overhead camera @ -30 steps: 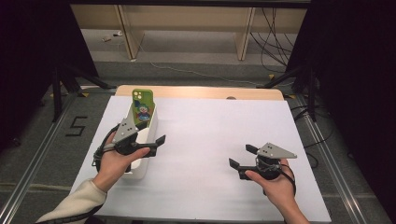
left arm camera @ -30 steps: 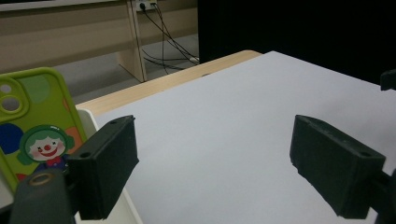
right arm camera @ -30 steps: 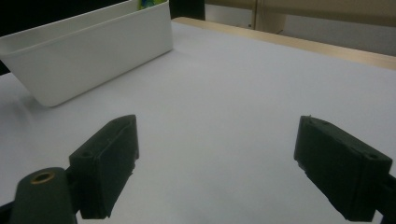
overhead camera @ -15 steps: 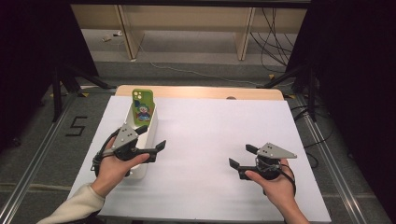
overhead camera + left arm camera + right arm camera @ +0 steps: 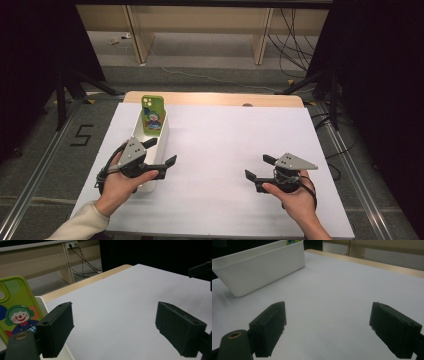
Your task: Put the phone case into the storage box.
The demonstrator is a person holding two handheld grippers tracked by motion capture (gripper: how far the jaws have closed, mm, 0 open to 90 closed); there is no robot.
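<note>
The green phone case (image 5: 152,116) stands upright in the far end of the white bin (image 5: 161,140) on the bench (image 5: 235,150). My left tool (image 5: 162,152) hovers over the bin's near end, wide open and empty — so is my right tool (image 5: 256,169). I judge the next move is reaching forward for the case.

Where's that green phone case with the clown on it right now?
In the high view, the green phone case stands at the far end of the white bin on the table's left side, just beyond the left hand-held gripper.
</note>
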